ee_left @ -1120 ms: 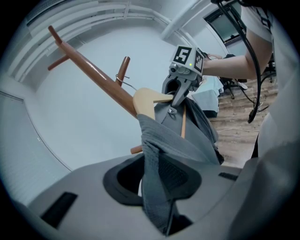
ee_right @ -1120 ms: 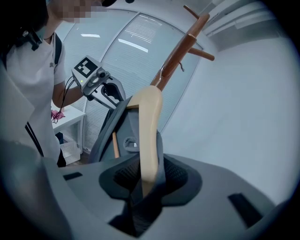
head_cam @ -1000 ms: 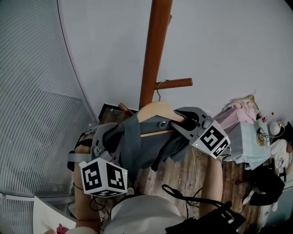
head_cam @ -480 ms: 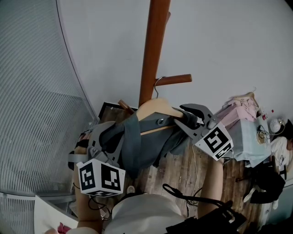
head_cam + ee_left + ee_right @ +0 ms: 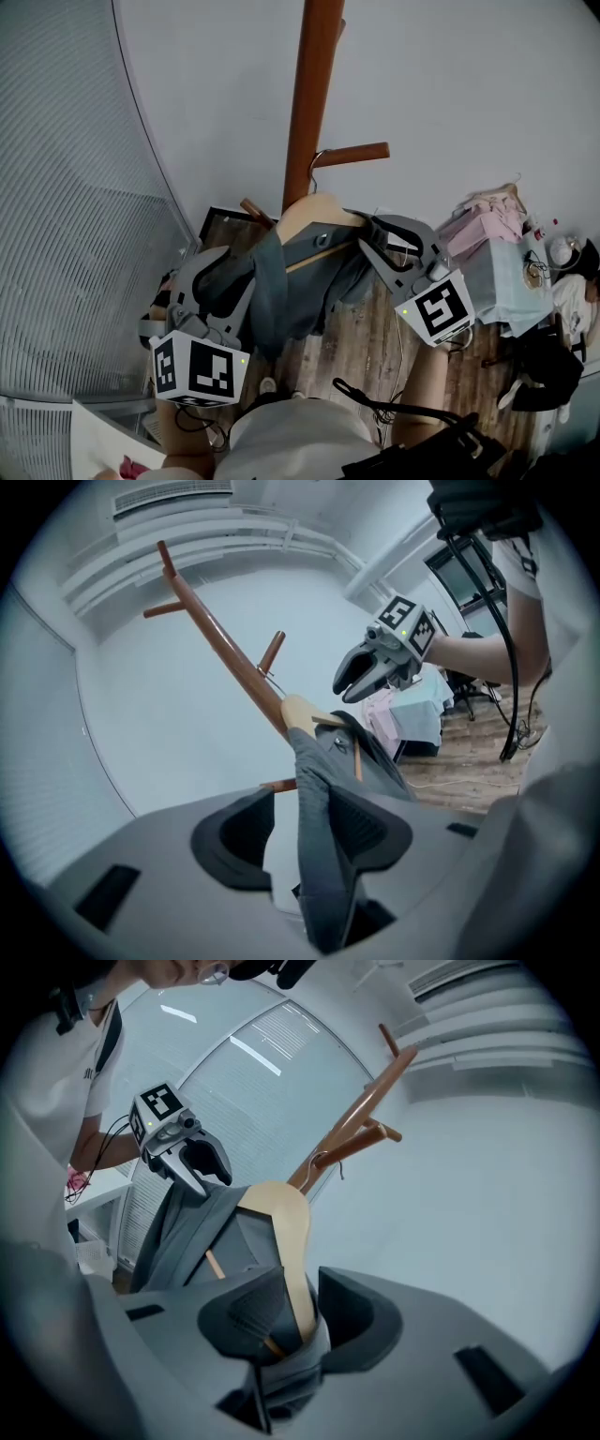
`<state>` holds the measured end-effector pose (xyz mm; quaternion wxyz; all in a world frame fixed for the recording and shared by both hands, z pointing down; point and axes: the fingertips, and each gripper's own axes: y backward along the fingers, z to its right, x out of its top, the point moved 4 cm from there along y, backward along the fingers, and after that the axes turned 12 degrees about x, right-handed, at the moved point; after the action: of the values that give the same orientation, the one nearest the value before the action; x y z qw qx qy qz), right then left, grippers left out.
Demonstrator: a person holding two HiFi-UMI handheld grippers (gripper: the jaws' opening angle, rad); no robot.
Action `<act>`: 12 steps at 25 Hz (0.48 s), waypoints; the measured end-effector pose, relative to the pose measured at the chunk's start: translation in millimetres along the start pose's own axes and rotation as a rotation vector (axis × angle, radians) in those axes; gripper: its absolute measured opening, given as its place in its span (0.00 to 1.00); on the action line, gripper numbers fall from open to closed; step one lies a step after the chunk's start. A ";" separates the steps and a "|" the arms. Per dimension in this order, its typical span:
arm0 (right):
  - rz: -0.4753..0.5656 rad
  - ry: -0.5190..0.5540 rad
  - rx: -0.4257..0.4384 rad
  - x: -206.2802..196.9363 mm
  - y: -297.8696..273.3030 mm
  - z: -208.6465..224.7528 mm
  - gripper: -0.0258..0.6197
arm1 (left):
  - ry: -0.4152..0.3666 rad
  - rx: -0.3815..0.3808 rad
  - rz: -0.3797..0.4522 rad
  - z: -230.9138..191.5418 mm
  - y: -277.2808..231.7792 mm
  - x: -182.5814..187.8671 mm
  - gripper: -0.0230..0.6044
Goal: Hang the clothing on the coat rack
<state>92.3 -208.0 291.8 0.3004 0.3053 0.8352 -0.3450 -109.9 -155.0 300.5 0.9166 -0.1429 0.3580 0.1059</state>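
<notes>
Clothing (image 5: 281,291), a grey garment, is draped over a wooden hanger (image 5: 316,208) just in front of the coat rack (image 5: 314,94), between the two grippers. The hanger's wire hook (image 5: 313,171) sits at a peg (image 5: 361,153) close to the pole. It looks to be over the peg, though I cannot tell whether the peg carries the weight.

A fold of the garment runs between the jaws of the left gripper (image 5: 302,829). Those jaws have just been opening and stand wide, with one pad clear of the cloth, so nothing is pinched there. The right gripper (image 5: 298,1314) has just been closing its jaws. They are clamped on the end of the hanger, with cloth wrapped round it.

By my reading, the hanging itself is nearly done and the step in hand is letting go. The next move calls for the right jaws to open. Both grippers then need to draw back and away from the fold and the hanger end without tugging the garment, because a pull could tip the hanger or slide the hook off the peg.
</notes>
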 end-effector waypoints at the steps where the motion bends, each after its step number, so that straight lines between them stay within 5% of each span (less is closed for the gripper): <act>1: -0.010 -0.002 -0.018 0.8 -0.1 -1.4 0.23 | 0.016 -0.001 0.002 0.3 0.7 -0.5 0.34; 8: 0.014 -0.034 -0.098 6.5 -2.9 -10.7 0.13 | 0.129 -0.044 0.057 2.2 8.5 -1.8 0.34; 12: 0.050 -0.062 -0.121 10.0 -5.1 -14.4 0.10 | 0.183 0.001 0.222 -18.4 23.9 14.5 0.34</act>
<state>78.1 -196.9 295.0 0.3523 0.2964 0.8371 -0.2955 -117.9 -137.5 273.2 0.8630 -0.1108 0.4536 0.1929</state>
